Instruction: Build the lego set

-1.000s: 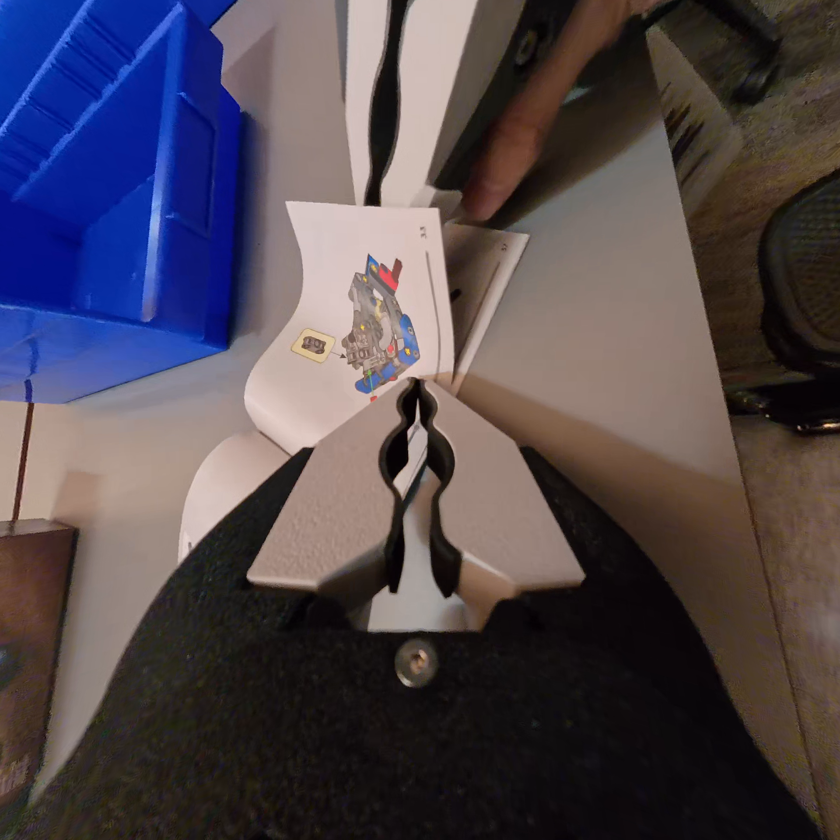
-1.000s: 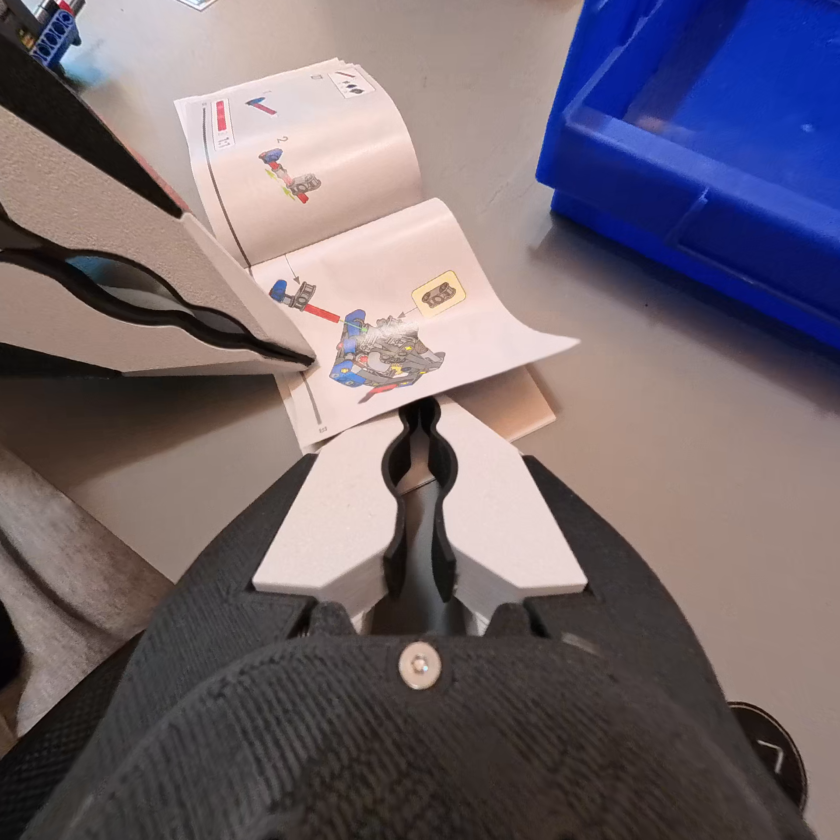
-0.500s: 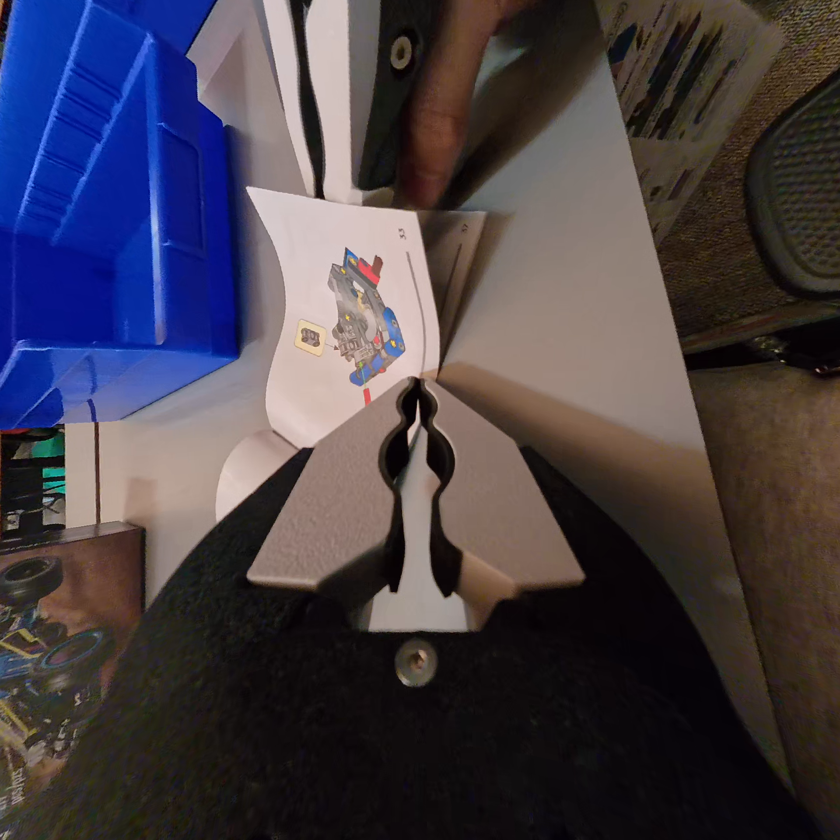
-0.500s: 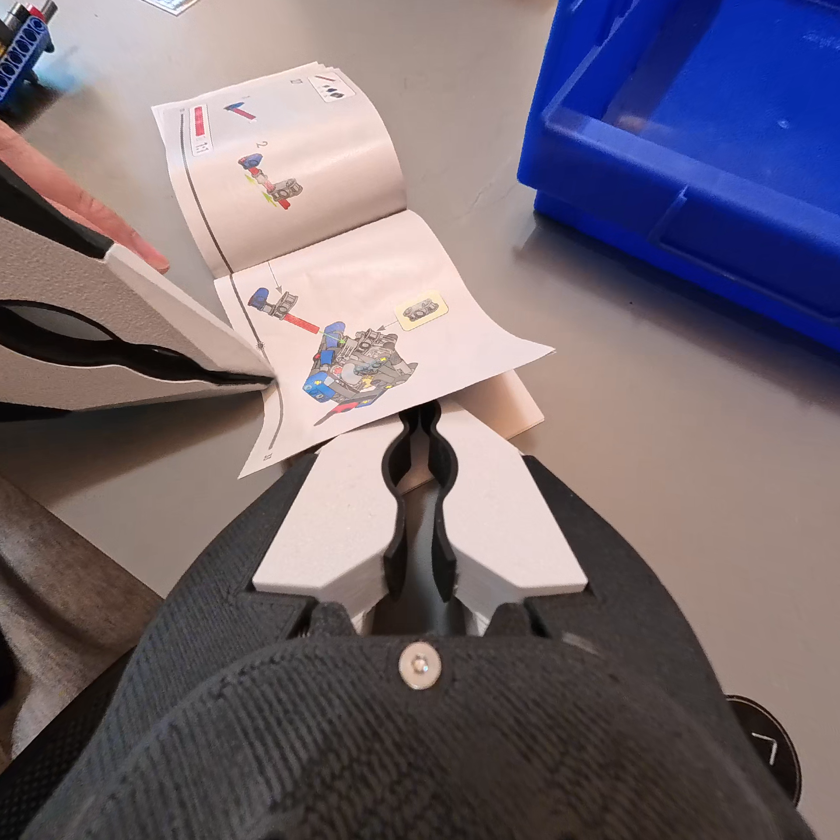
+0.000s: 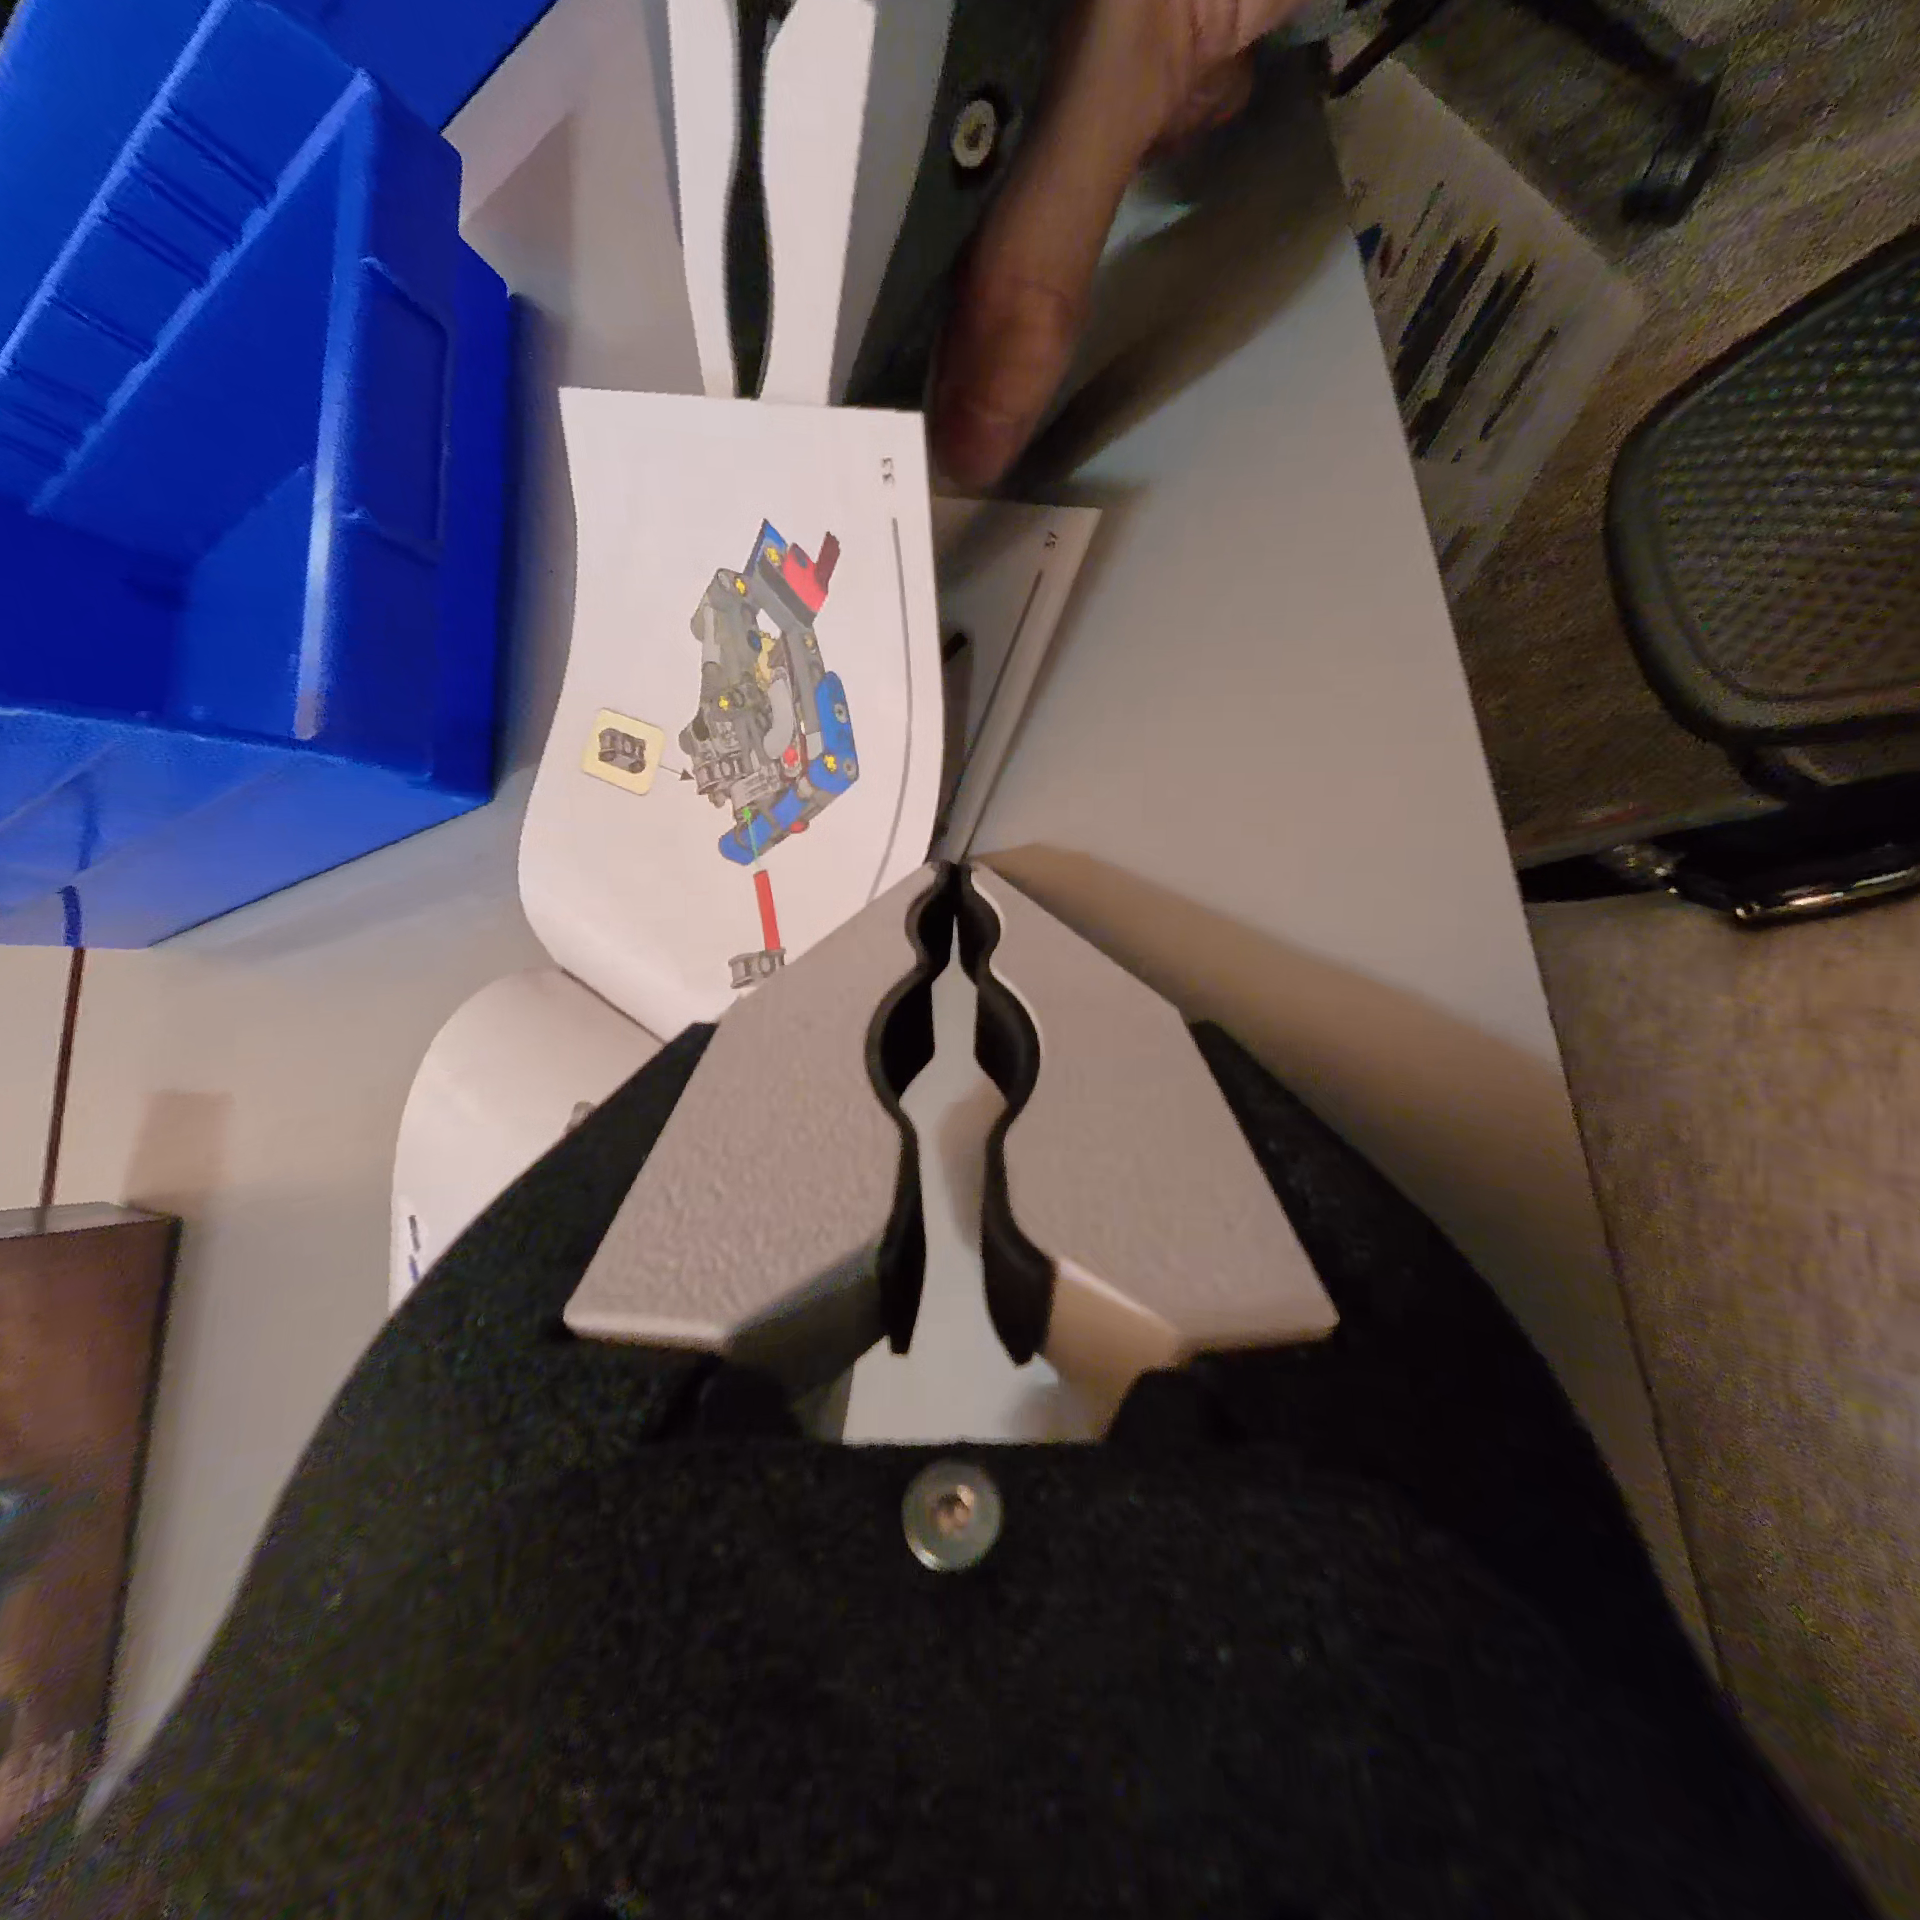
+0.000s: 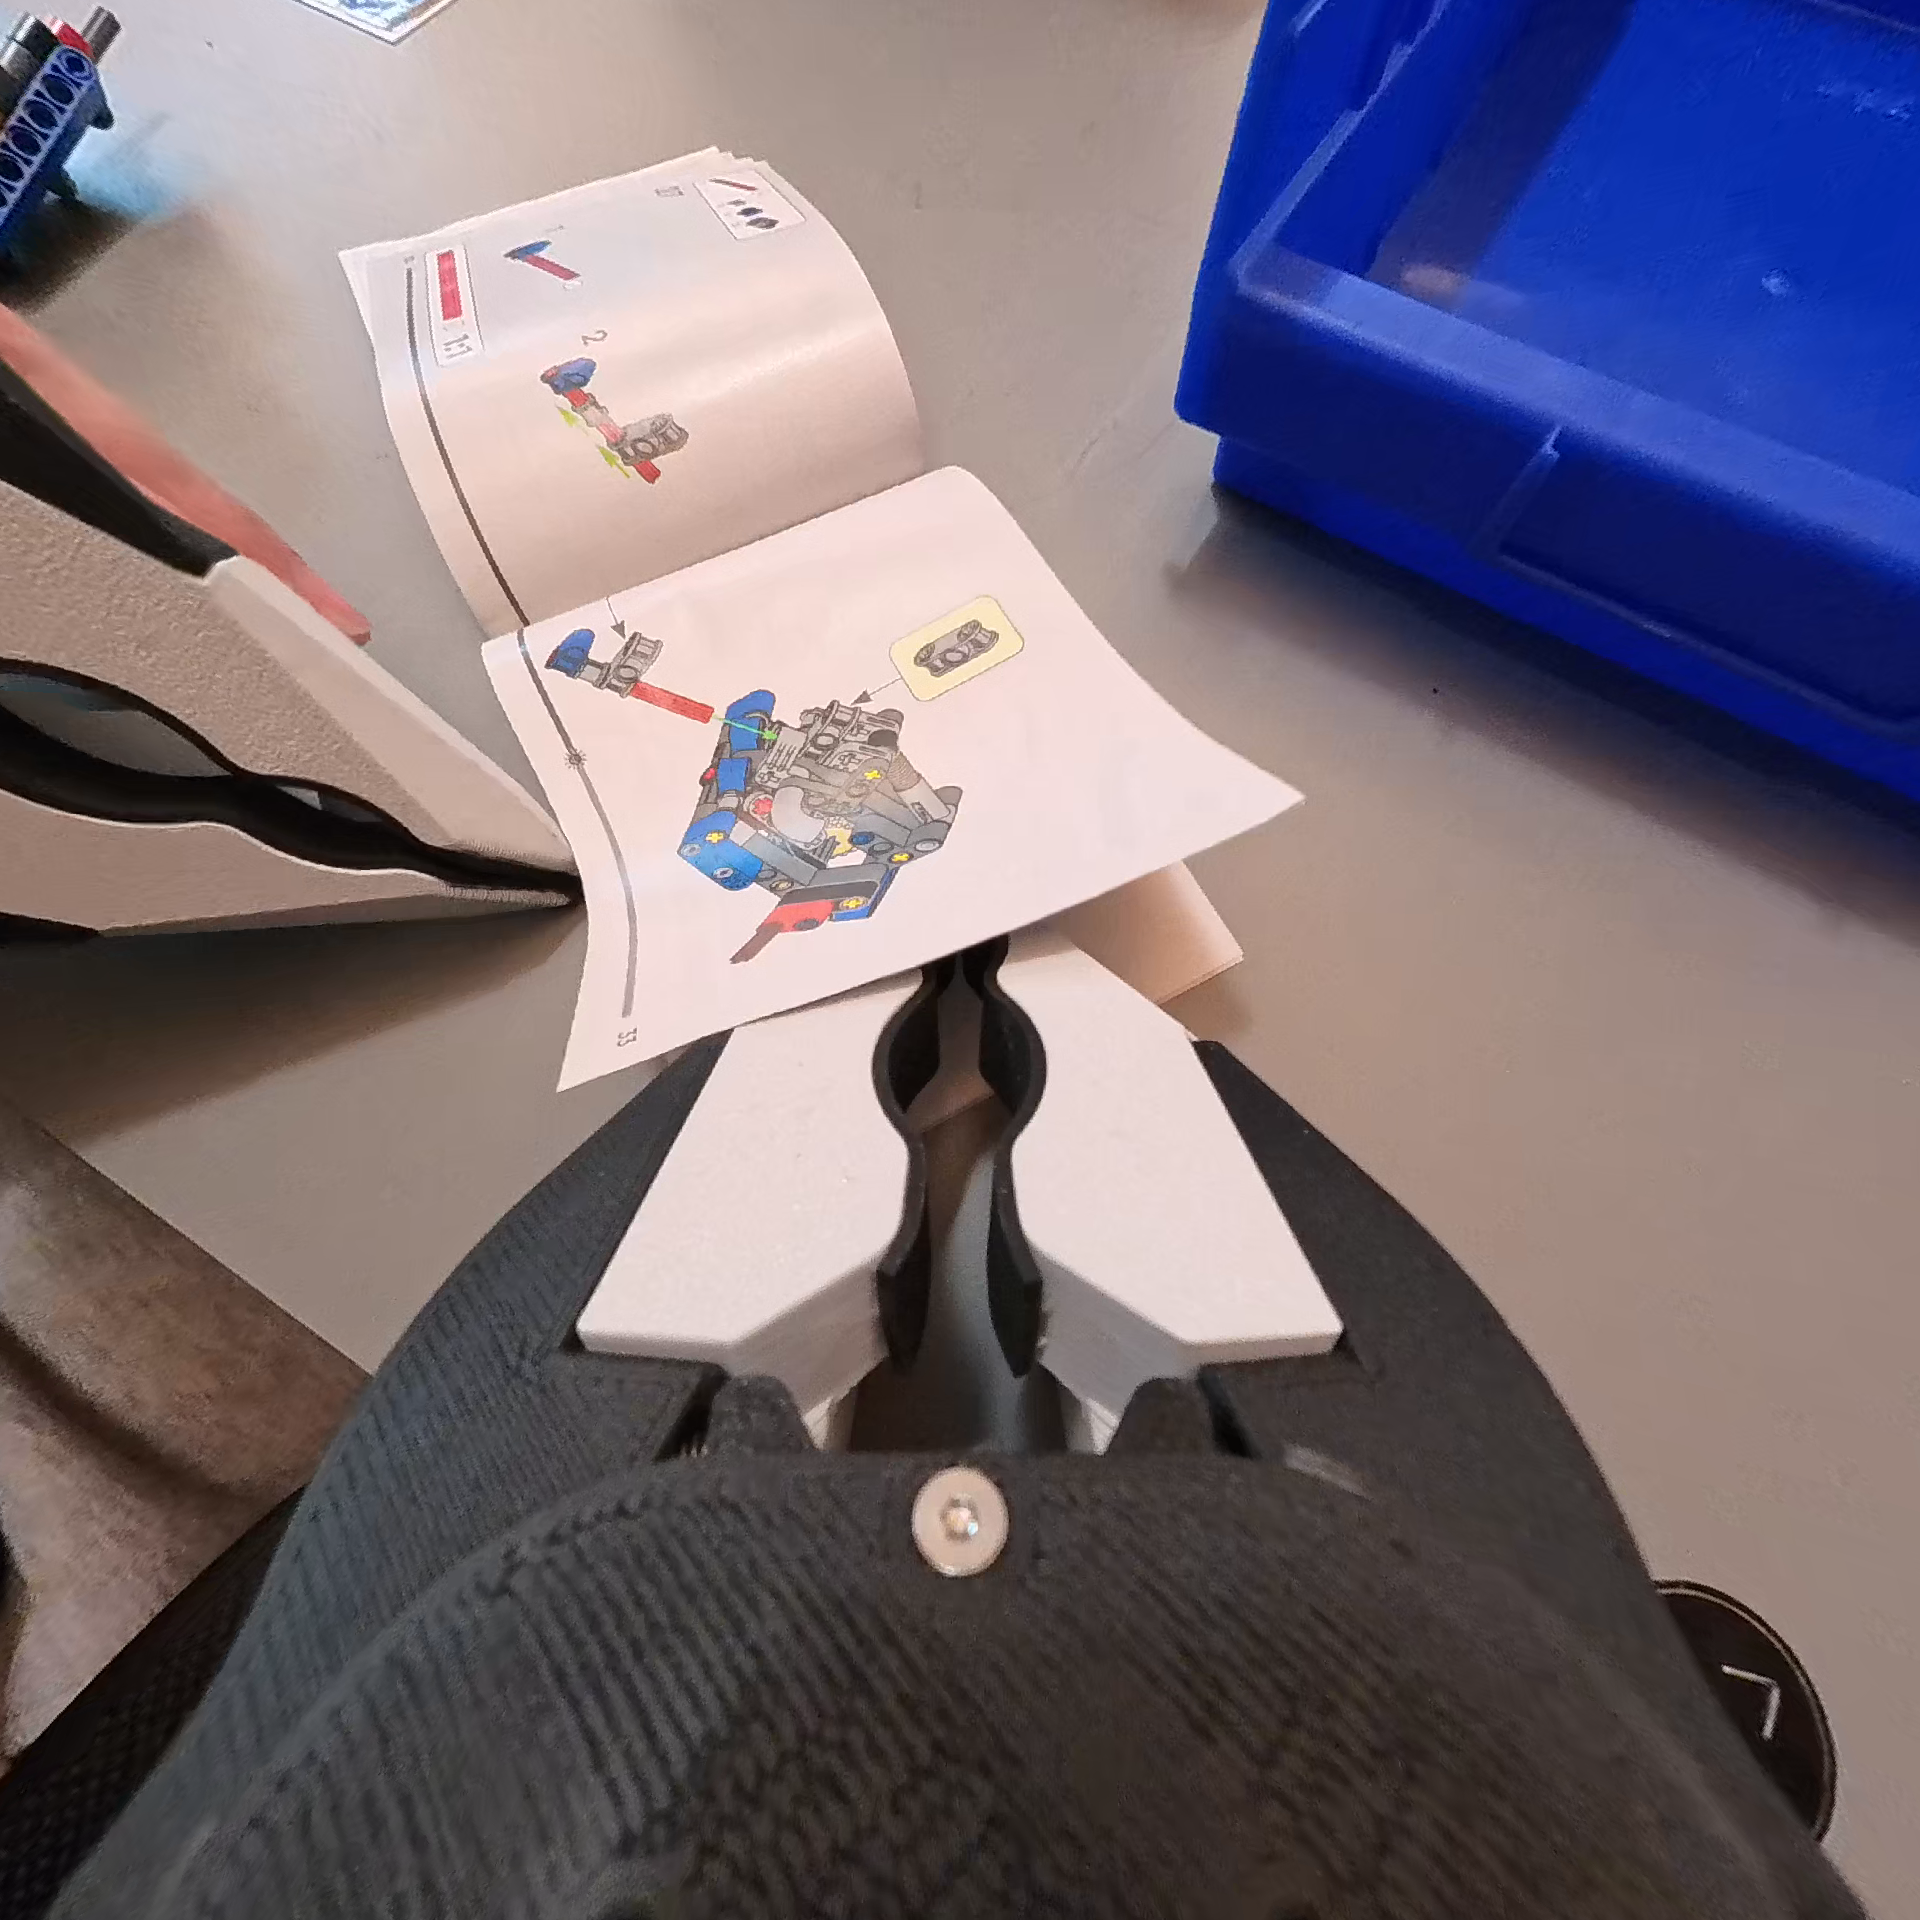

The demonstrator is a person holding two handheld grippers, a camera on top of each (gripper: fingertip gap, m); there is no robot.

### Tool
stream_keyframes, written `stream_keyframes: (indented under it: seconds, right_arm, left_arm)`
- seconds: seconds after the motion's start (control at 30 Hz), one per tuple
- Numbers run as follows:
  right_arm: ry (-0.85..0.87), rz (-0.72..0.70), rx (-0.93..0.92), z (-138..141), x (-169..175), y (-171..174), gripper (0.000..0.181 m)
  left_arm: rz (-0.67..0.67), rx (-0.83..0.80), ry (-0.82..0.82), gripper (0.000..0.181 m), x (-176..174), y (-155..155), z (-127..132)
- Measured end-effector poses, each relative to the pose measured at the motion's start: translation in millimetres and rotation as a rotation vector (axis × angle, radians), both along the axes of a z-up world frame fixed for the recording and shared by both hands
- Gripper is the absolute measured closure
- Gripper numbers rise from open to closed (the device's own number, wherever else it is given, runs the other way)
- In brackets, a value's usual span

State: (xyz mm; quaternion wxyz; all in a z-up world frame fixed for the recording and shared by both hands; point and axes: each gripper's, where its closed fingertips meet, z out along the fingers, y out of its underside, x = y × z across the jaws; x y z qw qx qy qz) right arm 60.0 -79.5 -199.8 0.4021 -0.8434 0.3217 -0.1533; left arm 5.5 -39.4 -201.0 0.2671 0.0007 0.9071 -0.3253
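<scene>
The open instruction booklet (image 5: 727,582) lies on the grey table, also in the right wrist view (image 6: 935,727). One page with a drawing of the blue and grey model is lifted and curved. My left gripper (image 5: 954,883) is shut with its tips at that page's side edge, apparently pinching it; it also shows in the right wrist view (image 6: 566,883). My right gripper (image 6: 977,961) is shut, its tips tucked under the page's near edge and above the lower pages. It shows in the left wrist view (image 5: 748,384), held by a hand (image 5: 1039,312).
A blue bin (image 6: 1558,416) stands just beside the booklet, also in the left wrist view (image 5: 260,468). A partly built blue model (image 6: 47,156) sits far left. The set's box (image 5: 73,1351) is near. Table edge, a chair (image 5: 1787,540) and a paper sheet (image 5: 1475,291) lie beyond. The gap from one gripper's tips to the other's is roughly 7 centimetres.
The lifted page has swung over a little and shows more of its drawing. Both grippers stayed shut at the page's edges and shifted only slightly.
</scene>
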Motion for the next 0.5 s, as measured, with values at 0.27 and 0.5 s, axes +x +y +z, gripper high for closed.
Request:
stream_keyframes:
  seconds: [0.27,0.5]
  right_arm:
    - [-0.004,-0.011,0.002,0.2,0.4,-0.1,0.181]
    - [-0.012,-0.017,0.008,0.6,0.2,-0.4,0.181]
  left_arm:
    - [0.009,-0.055,0.018,0.181,1.3,-0.5,0.1]
    - [-0.003,-0.223,0.104,0.175,-1.5,6.2,19.2]
